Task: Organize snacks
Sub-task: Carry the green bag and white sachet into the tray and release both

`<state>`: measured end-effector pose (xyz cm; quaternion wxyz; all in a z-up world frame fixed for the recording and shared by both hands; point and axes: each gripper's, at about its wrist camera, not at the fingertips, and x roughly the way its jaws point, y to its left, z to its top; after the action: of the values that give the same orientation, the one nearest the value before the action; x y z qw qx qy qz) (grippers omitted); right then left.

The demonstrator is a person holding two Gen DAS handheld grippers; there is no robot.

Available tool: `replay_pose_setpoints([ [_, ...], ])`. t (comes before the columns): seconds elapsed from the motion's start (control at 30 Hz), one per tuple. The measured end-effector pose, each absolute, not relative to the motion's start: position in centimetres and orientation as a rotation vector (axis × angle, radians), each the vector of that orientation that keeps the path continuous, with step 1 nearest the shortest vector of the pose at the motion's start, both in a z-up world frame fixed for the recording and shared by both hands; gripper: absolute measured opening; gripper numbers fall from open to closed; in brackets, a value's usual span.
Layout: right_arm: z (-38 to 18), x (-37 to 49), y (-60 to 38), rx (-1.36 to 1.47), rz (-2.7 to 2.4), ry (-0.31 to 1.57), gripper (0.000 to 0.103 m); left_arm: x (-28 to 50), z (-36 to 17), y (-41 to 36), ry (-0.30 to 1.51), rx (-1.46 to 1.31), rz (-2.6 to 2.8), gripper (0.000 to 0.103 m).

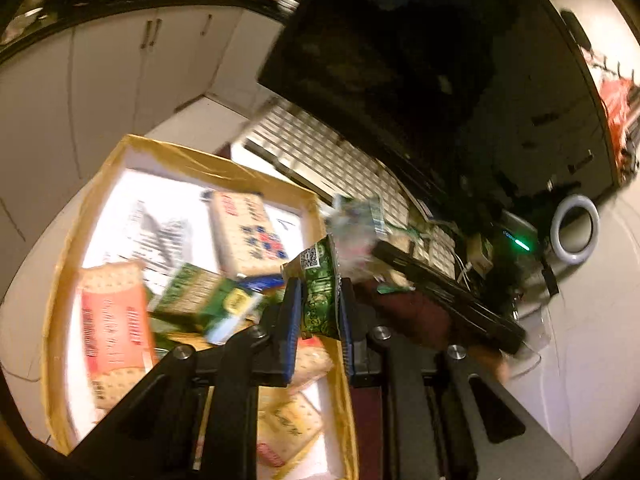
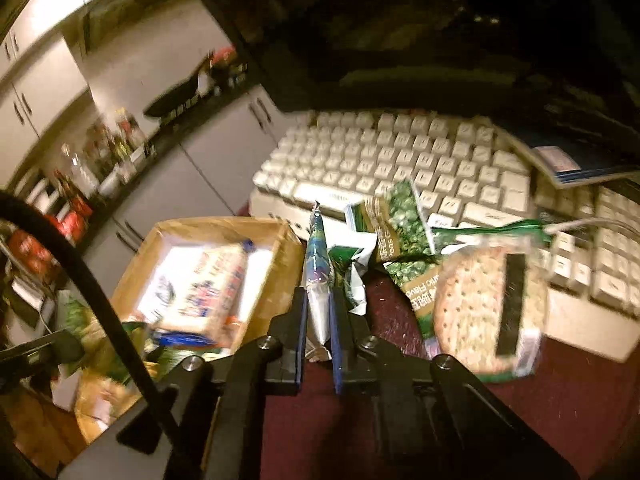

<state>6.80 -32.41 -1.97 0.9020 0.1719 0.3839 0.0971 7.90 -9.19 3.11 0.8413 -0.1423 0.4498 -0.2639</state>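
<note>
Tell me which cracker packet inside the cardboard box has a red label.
The cracker packet with the red label lies by the box's left wall. The other packet, farther back, has blue printing.

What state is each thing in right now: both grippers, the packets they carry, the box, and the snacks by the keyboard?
Left gripper: shut on green packet.
Green packet: pinched, held over the box's edge.
Right gripper: shut on silver-blue packet.
Silver-blue packet: pinched, standing upright.
Cardboard box: open, partly filled with snack packs.
Round cracker pack: loose on the red mat.
Green pea packets: loose against the keyboard.
</note>
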Motion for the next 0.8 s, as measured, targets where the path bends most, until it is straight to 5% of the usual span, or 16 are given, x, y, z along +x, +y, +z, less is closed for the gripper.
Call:
replay_pose_setpoints([
  [0.2,1.0,5.1,-29.6,0.380,0.300,0.712,0.007,9.7,3.6,-6.9,0.911,-0.292,-0.463,0.019],
  [0.67,-3.3,9.4,-26.7,0.335,0.178,0.851,0.013,14.0,0.9,-8.6,0.951,-0.117,-0.355,0.020],
  [0.7,-3.3,9.3,-26.8,0.351,0.182,0.848,0.016,14.3,0.3,-8.9,0.977,-0.110,-0.353,0.020],
  [0.8,-2.1,7.6,-28.3,0.384,0.176,0.808,0.052,14.4,-0.4,-9.3,1.002,-0.114,-0.364,0.029],
])
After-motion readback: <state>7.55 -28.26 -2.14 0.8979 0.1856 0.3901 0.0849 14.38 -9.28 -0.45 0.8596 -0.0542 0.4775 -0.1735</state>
